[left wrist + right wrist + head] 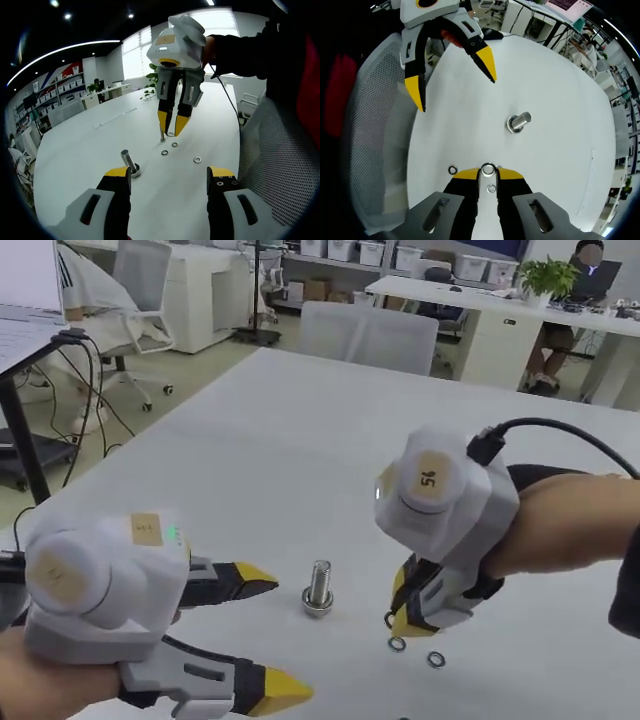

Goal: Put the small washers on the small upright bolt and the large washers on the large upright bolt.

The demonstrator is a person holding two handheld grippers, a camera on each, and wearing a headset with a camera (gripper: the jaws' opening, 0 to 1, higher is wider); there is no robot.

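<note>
Right tongs (402, 625) point straight down at the white worktop (250, 440), just right of the large silver upright bolt (319, 586). The yellow-tipped jaws are nearly together.

Left gripper view: a small silver washer (171, 134) sits right at the right tongs' tips, just beside the thin small upright bolt (162, 135). Can't tell whether it's clamped or only touching. Right gripper view: a silver shaft with a ring at its top runs up the narrow gap between that gripper's own jaws. Can't tell there either whether the ring is over the bolt or beside it.

Left tongs (268, 635) are wide open with nothing in them. They're held low at the near left of the worktop, tips aimed toward the large bolt and well apart from it.

The large bolt stands upright on a broad base between the two grippers. Too small to tell whether any washer is stacked on it.

Loose small silver rings lie flat on the worktop near the right tongs:
- first ring (164, 152)
- second ring (174, 145), close beside the first
- third ring (197, 160), a little further out

The head view shows two of them just in front of the right tongs' tips. None touch either bolt.
</note>
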